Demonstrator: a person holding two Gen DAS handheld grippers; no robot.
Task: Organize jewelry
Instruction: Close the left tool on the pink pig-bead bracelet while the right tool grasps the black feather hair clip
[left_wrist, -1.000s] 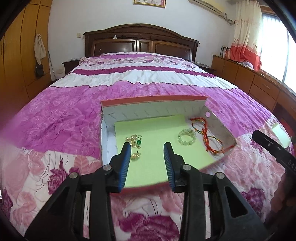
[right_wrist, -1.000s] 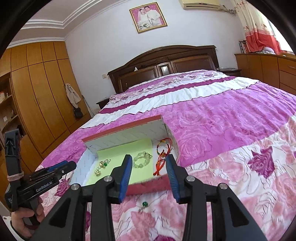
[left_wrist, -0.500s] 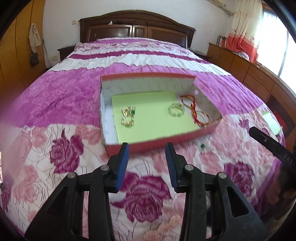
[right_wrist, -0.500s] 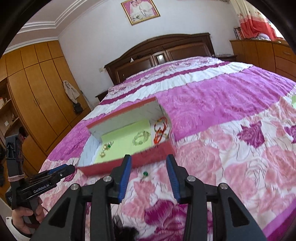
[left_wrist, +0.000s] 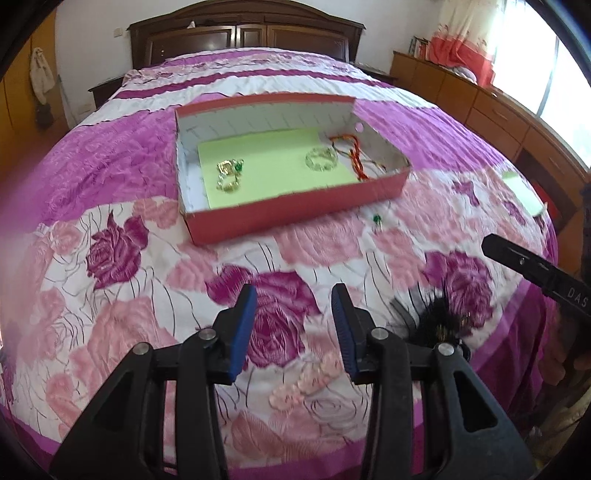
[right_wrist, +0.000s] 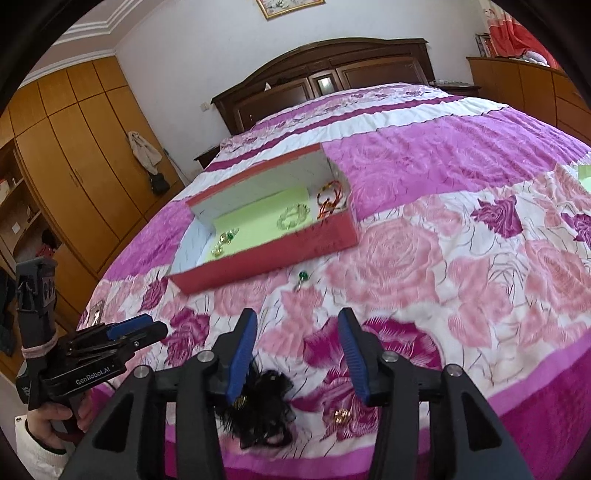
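Note:
A red box (left_wrist: 295, 216) (right_wrist: 266, 260) with a green liner lies on the bed. It holds gold and green earrings (left_wrist: 229, 176) (right_wrist: 223, 242), a clear bead bracelet (left_wrist: 320, 161) (right_wrist: 292, 218) and a red cord bracelet (left_wrist: 352, 149) (right_wrist: 330, 197). A green-bead earring (left_wrist: 376, 219) (right_wrist: 301, 278) lies on the quilt in front of the box. A black feathery ornament (left_wrist: 437, 319) (right_wrist: 260, 404) and a small gold piece (right_wrist: 341, 415) lie near the bed's front edge. My left gripper (left_wrist: 293, 328) and my right gripper (right_wrist: 295, 354) are open and empty, above the quilt.
The quilted bed ends close below both grippers. A wooden wardrobe (right_wrist: 85, 158) stands at the left, a low cabinet (left_wrist: 480, 107) and window at the right. A pale green object (left_wrist: 522, 190) lies on the bed's right side.
Both grippers have pulled back from the box toward the bed's front edge and tilted down. The black ornament and gold piece have come into view.

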